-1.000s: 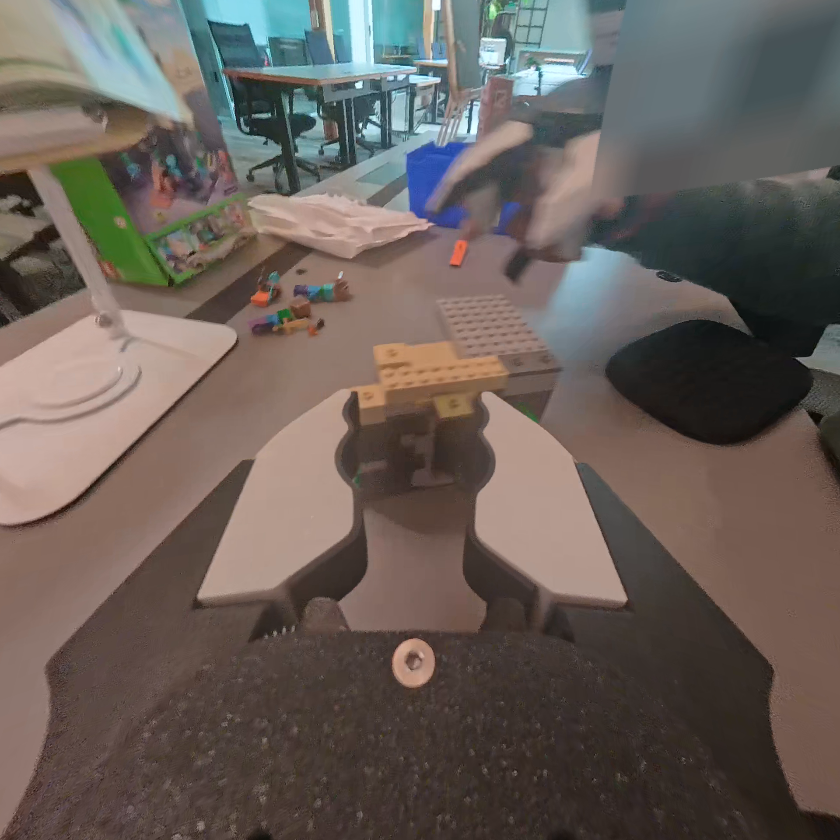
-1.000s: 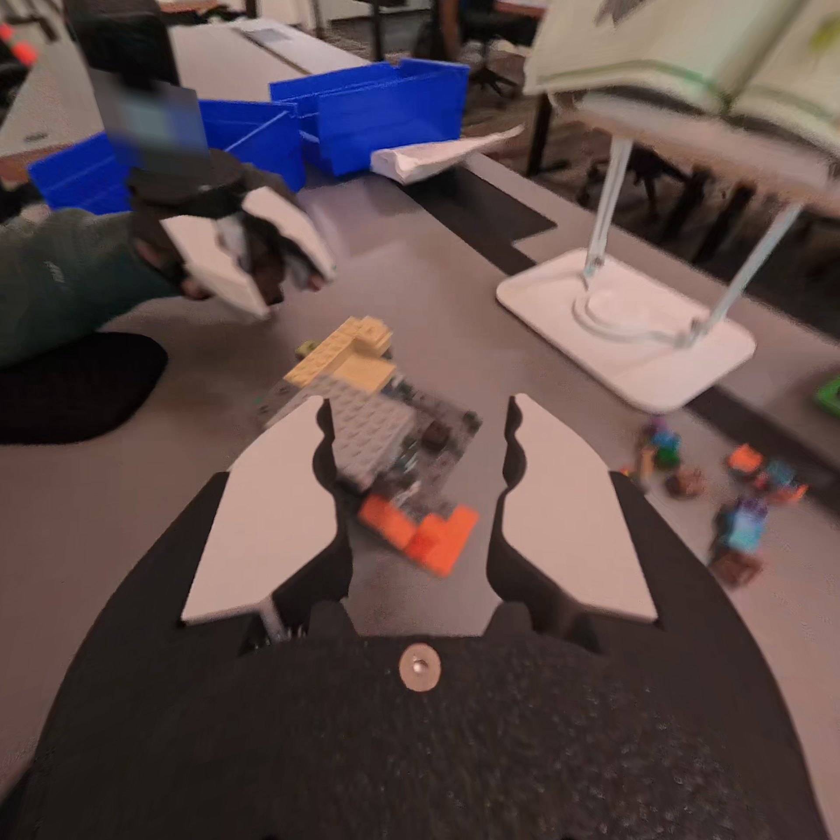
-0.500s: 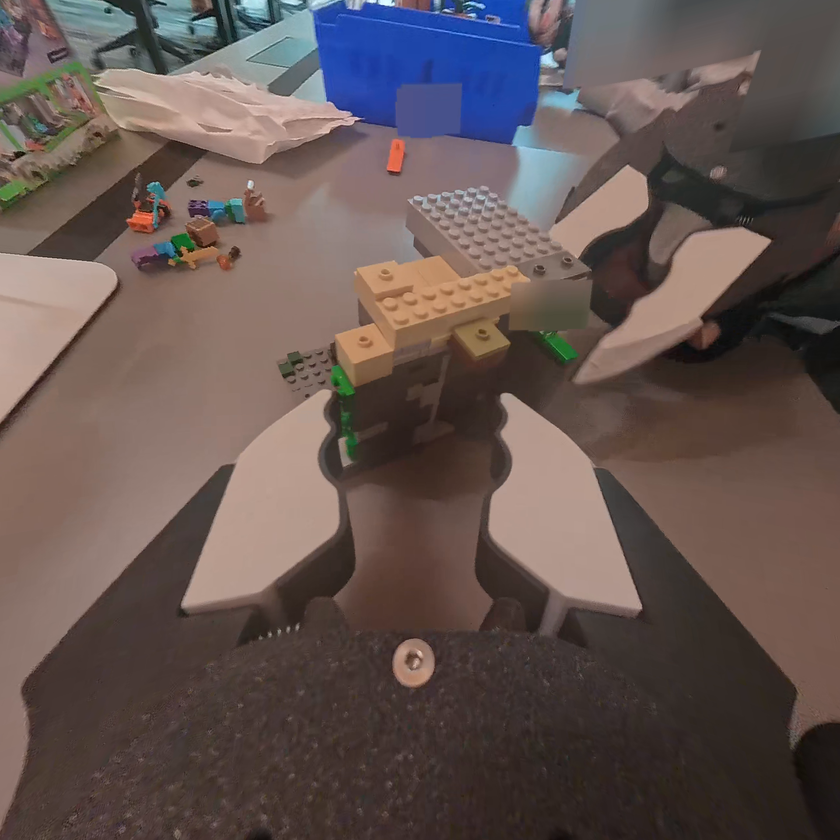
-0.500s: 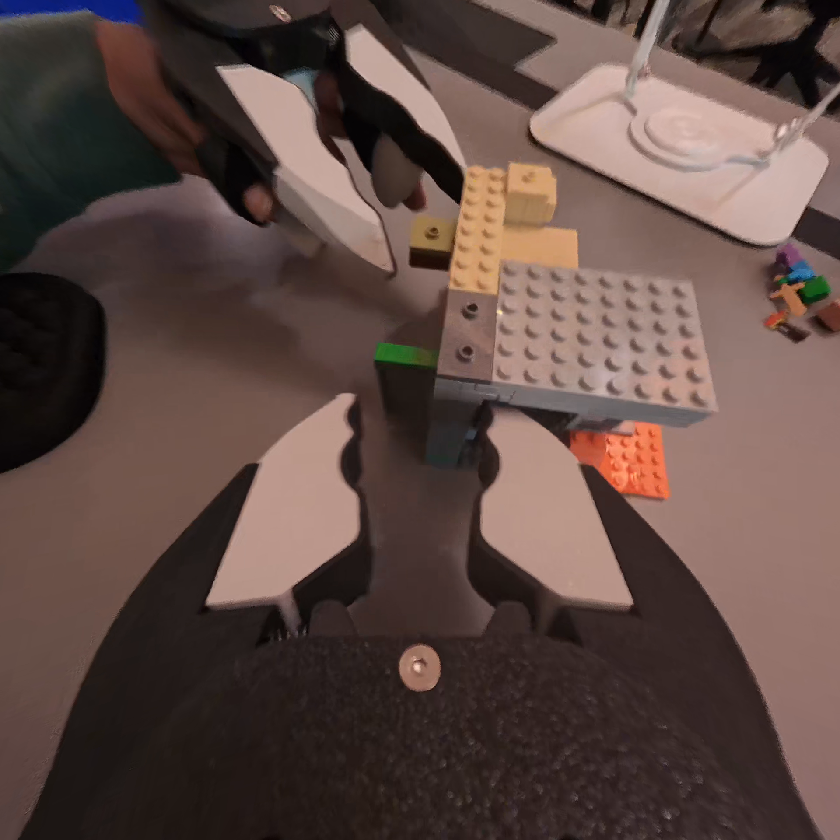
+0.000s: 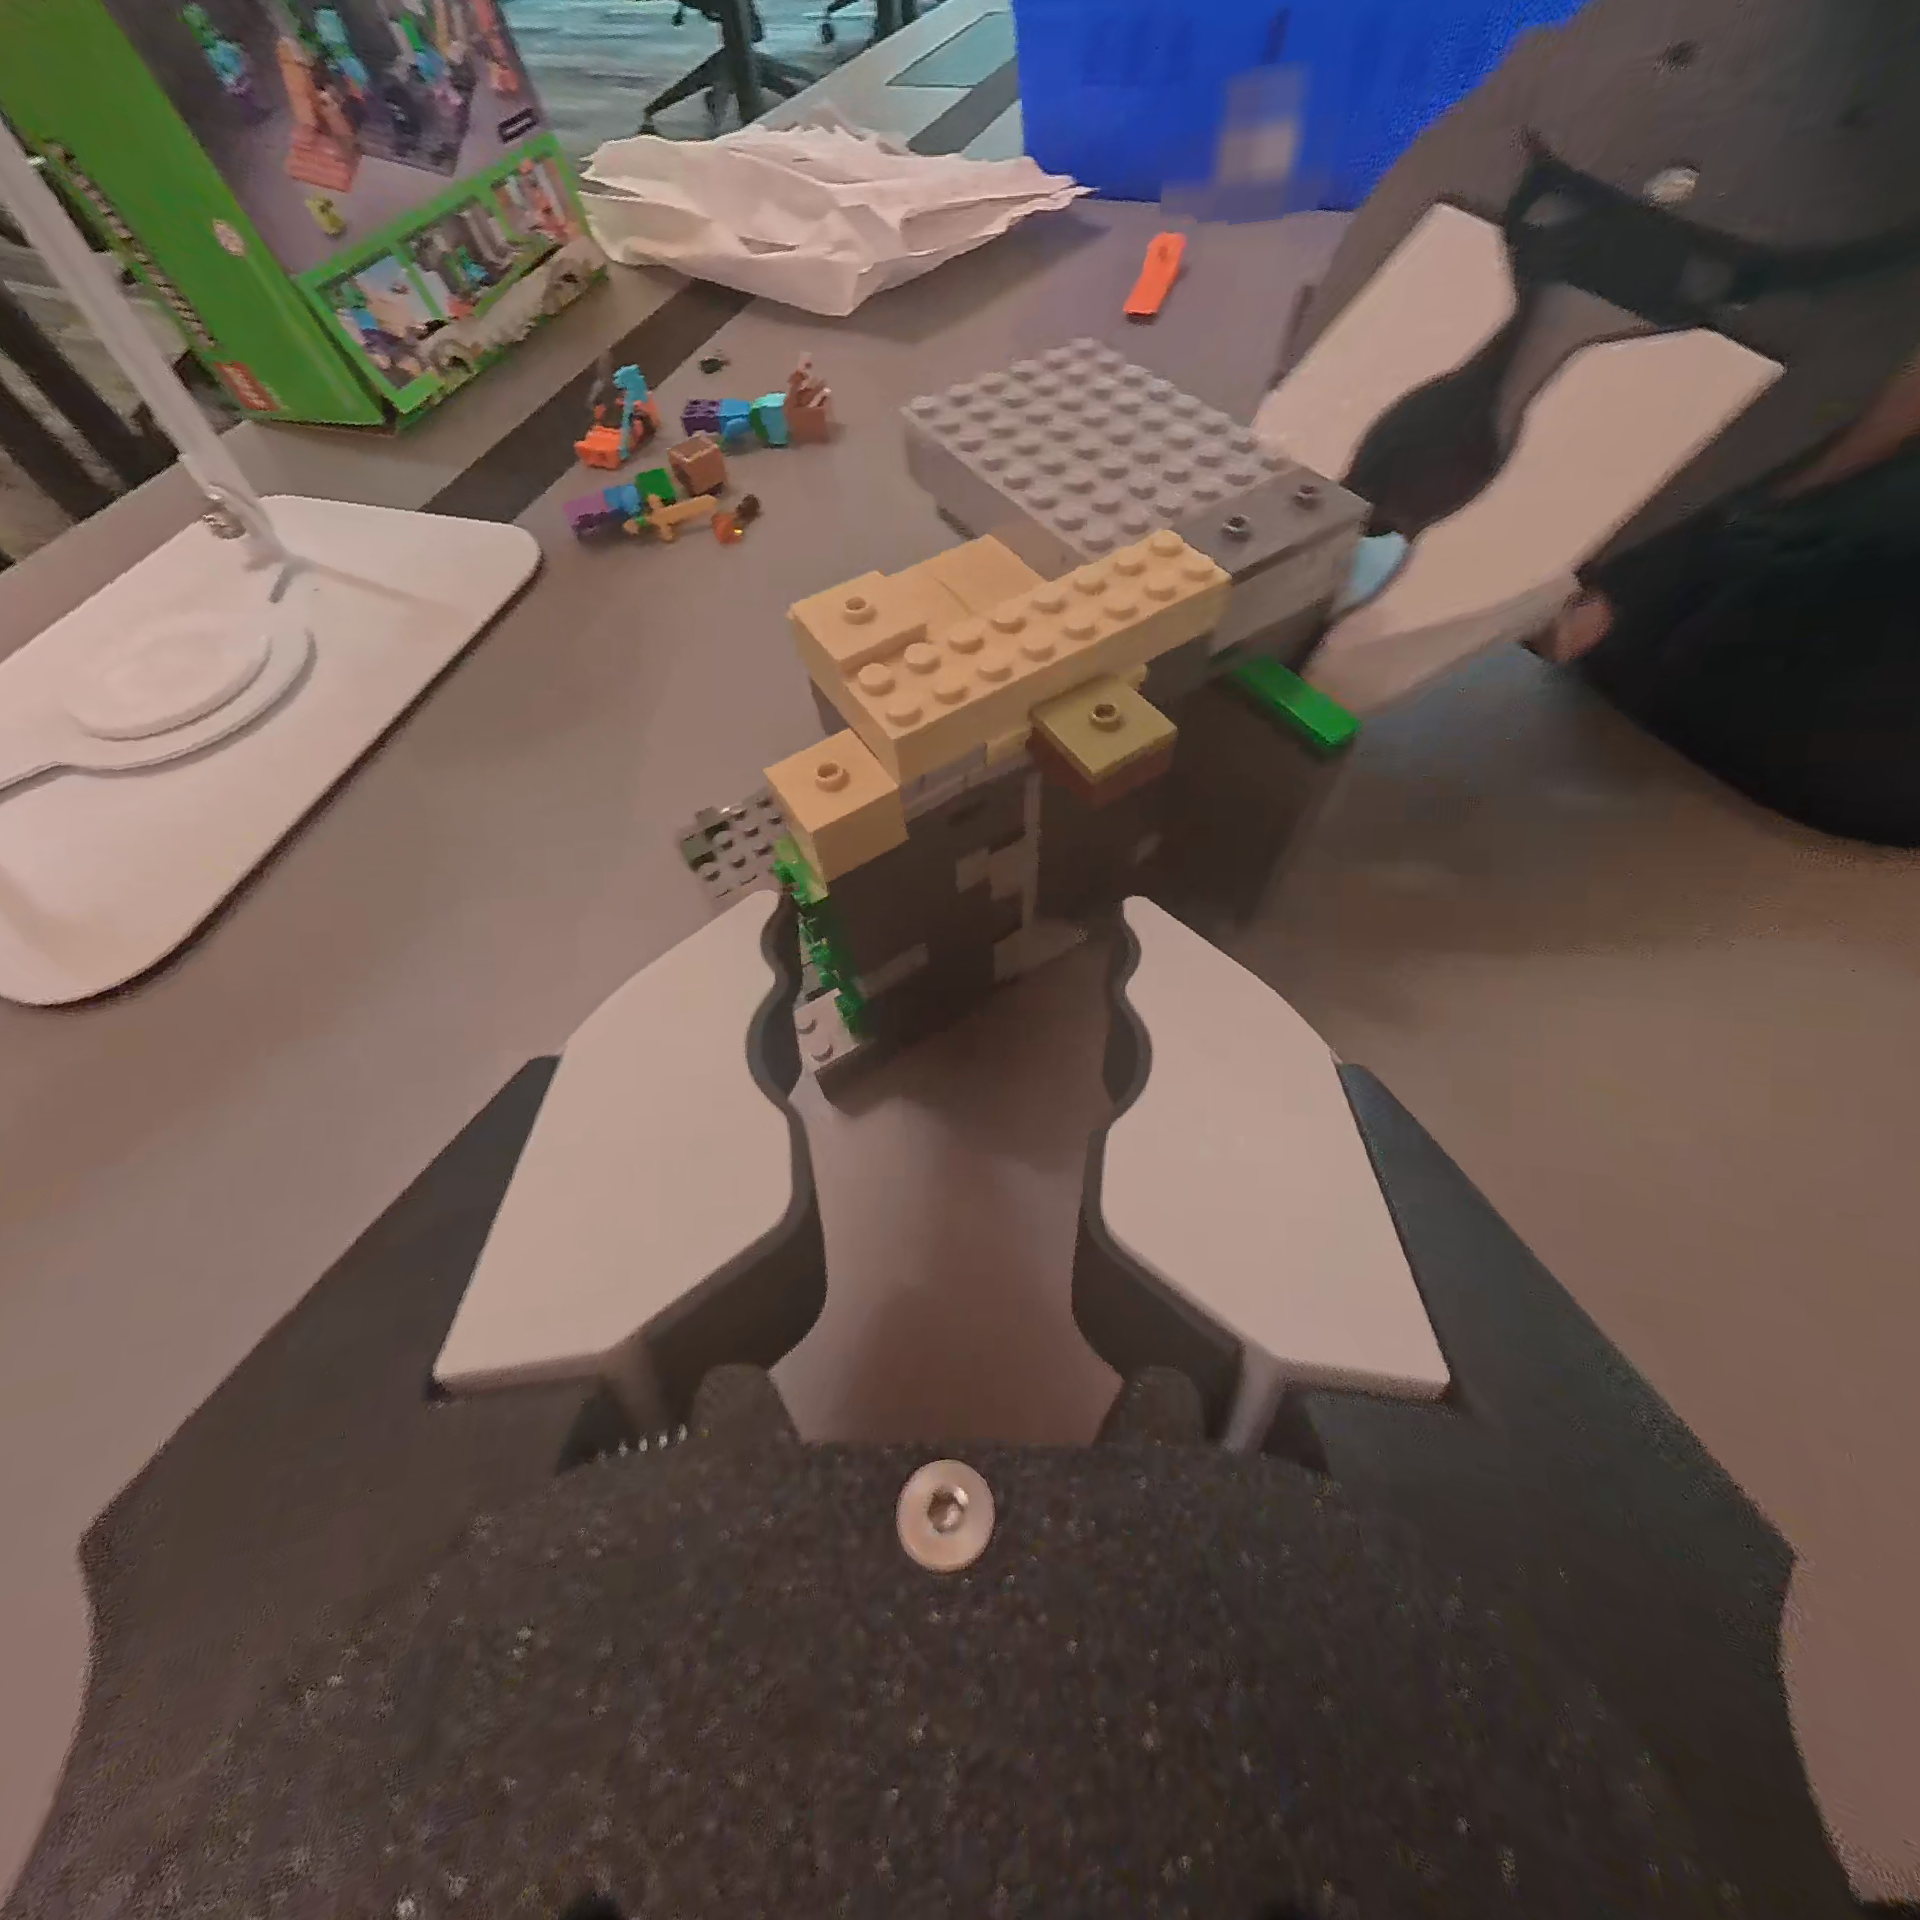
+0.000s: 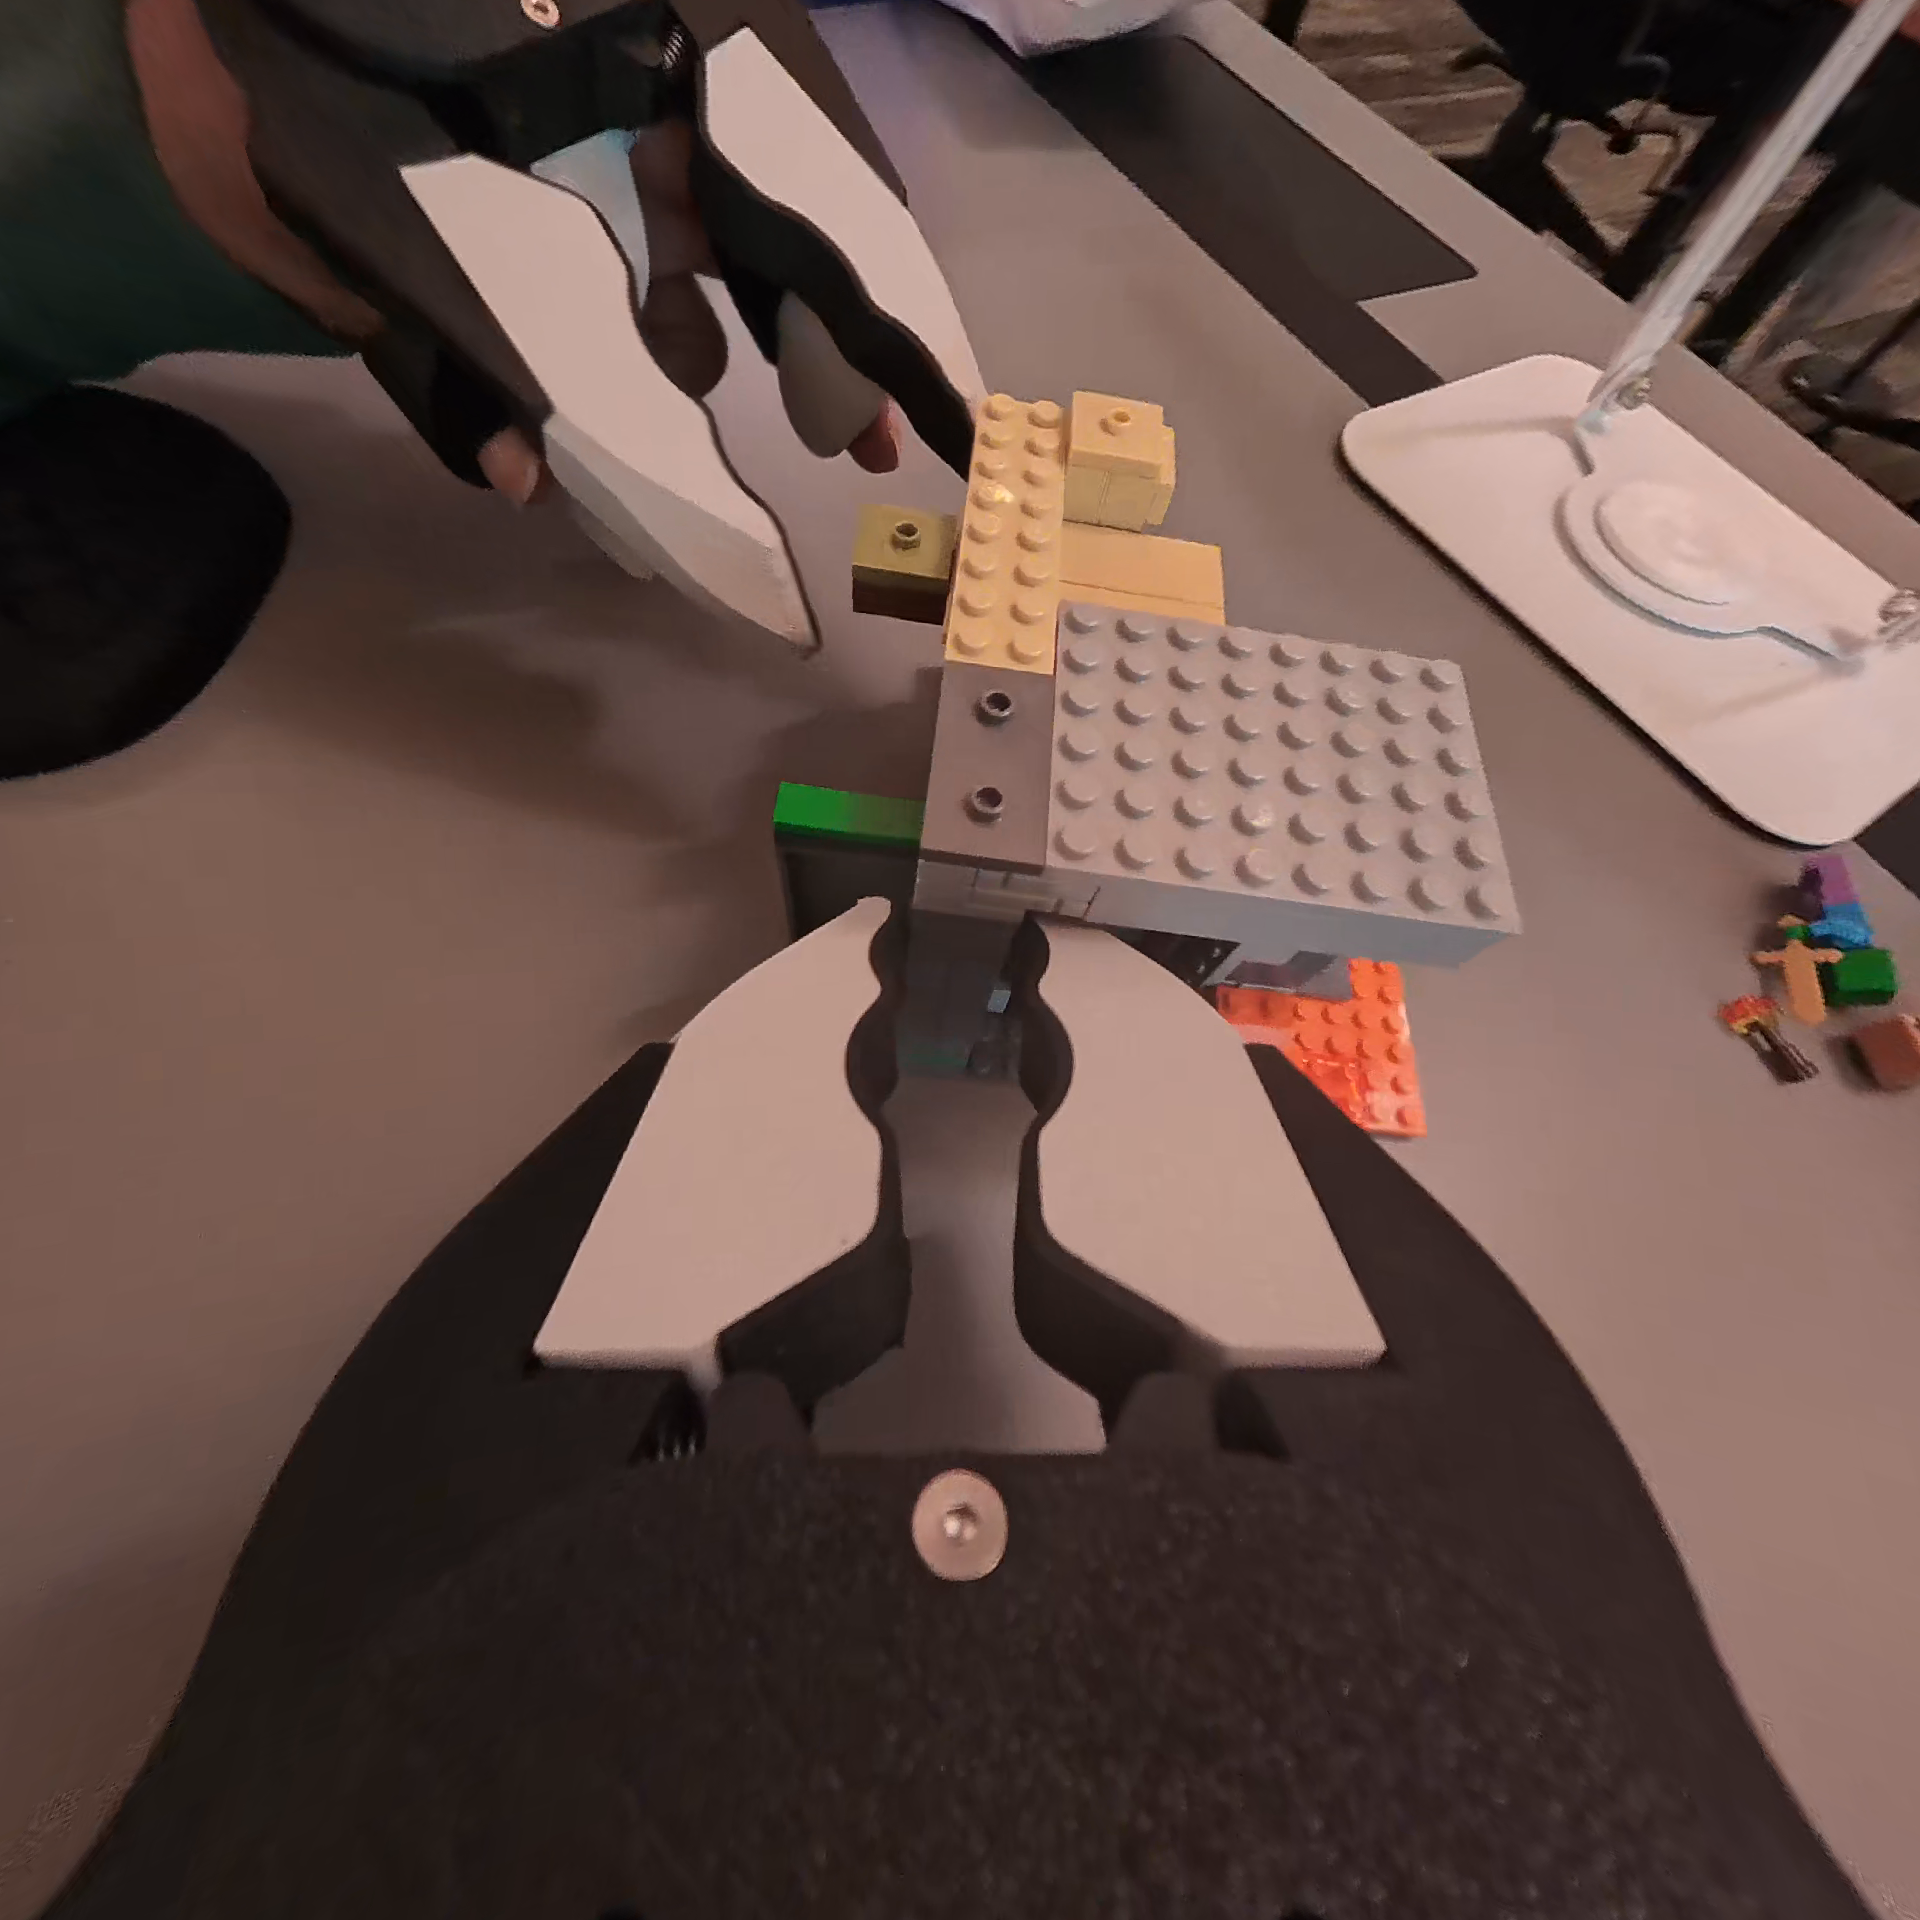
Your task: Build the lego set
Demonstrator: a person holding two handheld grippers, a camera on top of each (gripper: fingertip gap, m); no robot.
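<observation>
Brick model [image 5: 997, 727] mid-table; loose pieces [image 5: 686, 468] behind-left, stand base [image 5: 208, 665] left.

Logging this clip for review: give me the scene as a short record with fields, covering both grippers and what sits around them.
Surface: grey table
Main object: brick model with grey studded roof and tan bricks
Left gripper: open, fingers either side of the model's dark wall, right pad apart from it
Right gripper: closed on a dark grey pillar under the roof
Nearby: loose small pieces, orange plate, white stand base, green box, blue bin
</observation>
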